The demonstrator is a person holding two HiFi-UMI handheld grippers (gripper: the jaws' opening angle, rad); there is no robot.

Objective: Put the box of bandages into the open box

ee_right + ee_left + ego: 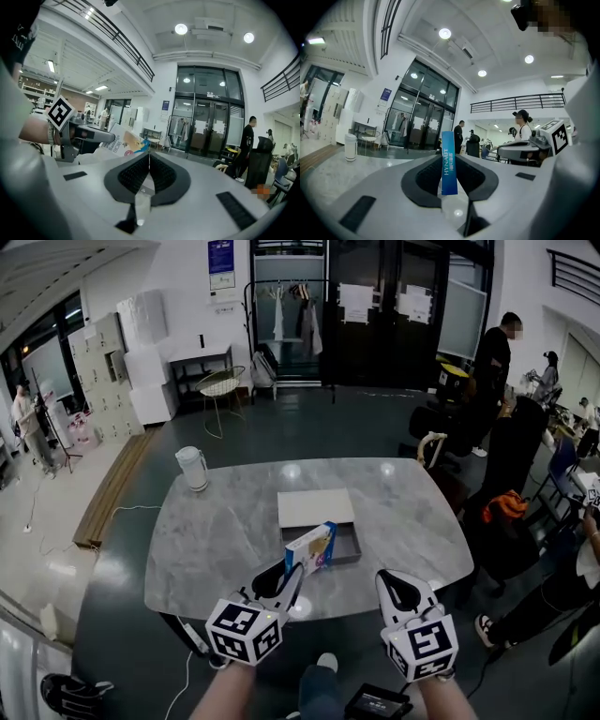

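My left gripper (292,572) is shut on the bandage box (311,547), a flat white and blue carton held on edge. It hangs over the near edge of the open box (349,547), a shallow grey tray whose pale lid (316,507) lies just behind it. In the left gripper view the carton's blue spine (449,163) stands upright between the pads. My right gripper (394,583) is shut with nothing in it, near the table's front edge, right of the tray. In the right gripper view the carton (123,143) shows to the left, beyond the closed jaws (149,165).
A white kettle (192,468) stands at the far left of the grey marble table (216,531). Several people are beyond the table on the right, beside dark chairs (511,512). A round chair (221,385) and a clothes rack (291,324) stand at the back.
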